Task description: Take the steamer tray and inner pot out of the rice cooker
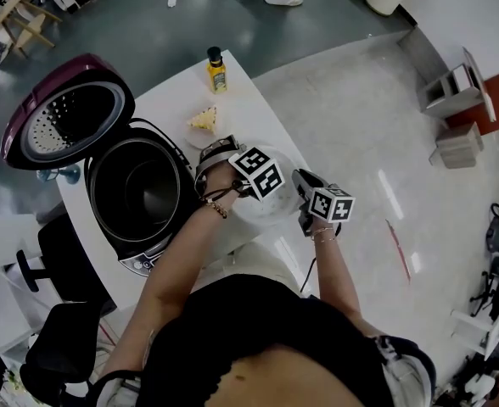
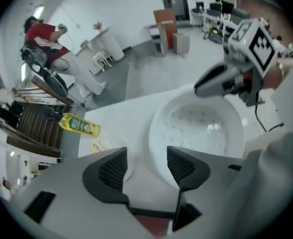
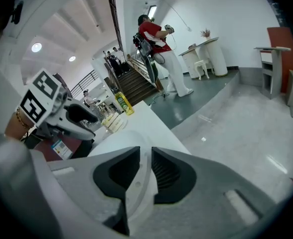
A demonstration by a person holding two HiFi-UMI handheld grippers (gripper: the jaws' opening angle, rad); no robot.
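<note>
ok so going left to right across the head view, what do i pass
open rice cooker lid → rice cooker → left gripper → right gripper, shut on the steamer tray rim → red cabinet on the floor

A yellow bottle (image 1: 217,70) with a dark cap stands upright near the far edge of the white table (image 1: 248,107). Just nearer on the table, a small plate (image 1: 197,139) carries a pale yellow wedge of food (image 1: 204,119). Past the table's end, a person in a red top and white trousers (image 3: 160,54) stands beside a staircase (image 3: 139,86), close to a white side table (image 3: 202,46). On the pale floor a grey stand (image 1: 447,91) and a grey box (image 1: 460,147) sit by a red-brown panel (image 1: 497,113); a black office chair (image 1: 58,346) stands at the lower left
</note>
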